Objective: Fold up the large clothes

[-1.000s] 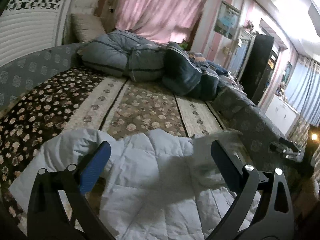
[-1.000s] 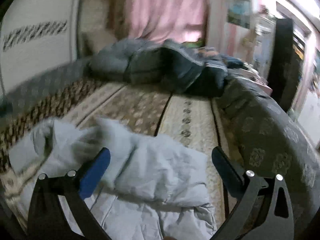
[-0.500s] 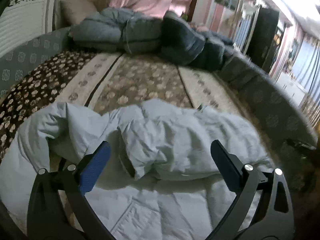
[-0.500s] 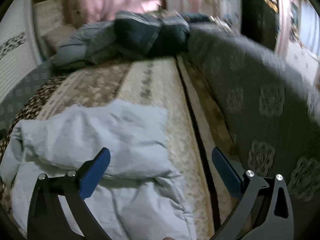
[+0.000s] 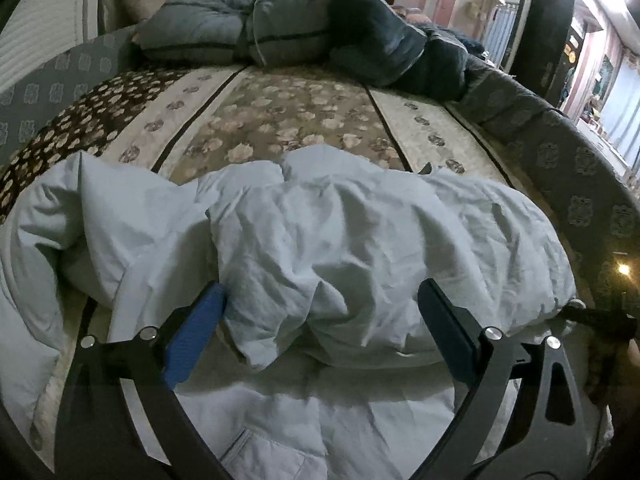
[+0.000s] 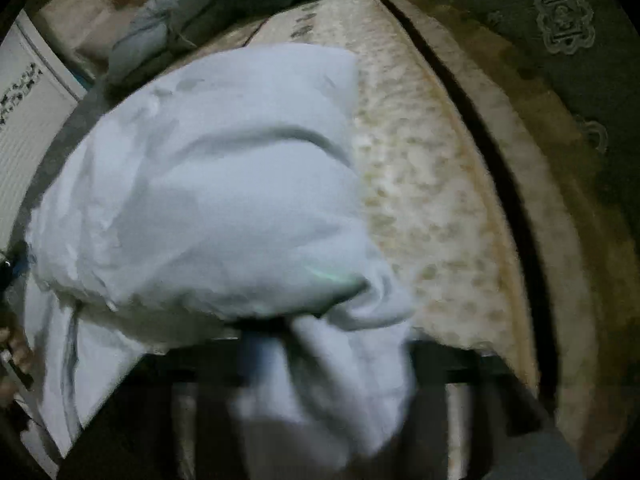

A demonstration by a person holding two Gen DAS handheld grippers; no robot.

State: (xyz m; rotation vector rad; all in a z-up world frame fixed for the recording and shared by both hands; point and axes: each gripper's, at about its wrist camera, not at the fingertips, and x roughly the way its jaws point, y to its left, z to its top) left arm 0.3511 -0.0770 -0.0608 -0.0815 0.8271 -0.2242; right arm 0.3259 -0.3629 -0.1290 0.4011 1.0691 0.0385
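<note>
Floral brown-and-cream patterned bed [image 5: 304,112] carries pale blue quilted padded garment [image 5: 360,240], bunched at near edge. Grey-blue folded duvets [image 5: 248,36] at far end. Left hand-held gripper [image 5: 320,320] spread, straddling garment fold. Right hand-held gripper [image 6: 332,360] blurred, fabric draped over; state unclear.

I see open floral bedspread [image 5: 304,112] beyond the bunched pale padded garment [image 5: 360,240]; piled duvets [image 5: 248,36] block the far end, grey padded rail [image 5: 560,152] walls the right
</note>
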